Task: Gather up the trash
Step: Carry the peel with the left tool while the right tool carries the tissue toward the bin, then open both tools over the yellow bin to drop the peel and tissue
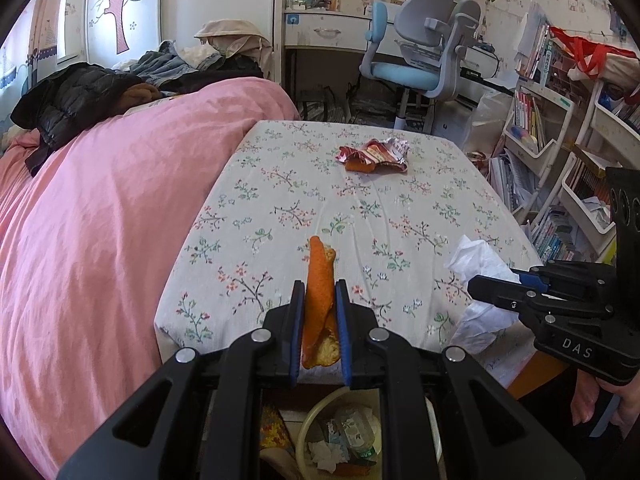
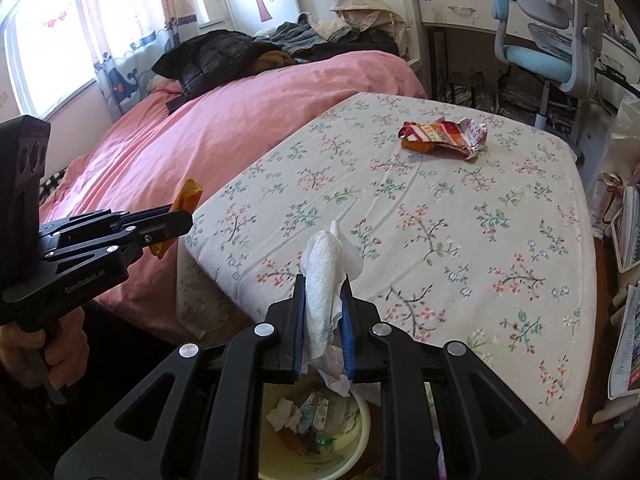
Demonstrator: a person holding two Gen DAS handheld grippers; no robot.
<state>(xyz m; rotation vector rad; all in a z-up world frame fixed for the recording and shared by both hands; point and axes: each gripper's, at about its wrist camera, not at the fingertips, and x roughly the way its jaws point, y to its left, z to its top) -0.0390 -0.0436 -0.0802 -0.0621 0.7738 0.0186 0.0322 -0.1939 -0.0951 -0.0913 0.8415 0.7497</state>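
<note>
The left gripper point(image 1: 318, 292) is clamped on a strip of orange peel point(image 1: 318, 280); the right gripper point(image 2: 324, 288) pinches a crumpled white tissue point(image 2: 326, 276). Both hang at the frame's bottom, over a cream bin point(image 2: 362, 420) already holding scraps. On the floral tablecloth point(image 2: 440, 220), upper right, a crumpled snack wrapper point(image 2: 442, 134) remains. Let go off-centre, I'd guess, and the light tissue could drift past the rim.

Two grippers, the left gripper point(image 1: 320, 292) and the right gripper point(image 2: 323, 284), one orange peel point(image 1: 318, 280), one white tissue point(image 2: 326, 276), one crumpled wrapper point(image 1: 376, 155) on the desk point(image 1: 400, 216), one bin point(image 2: 360, 420) holding perhaps several scraps
</note>
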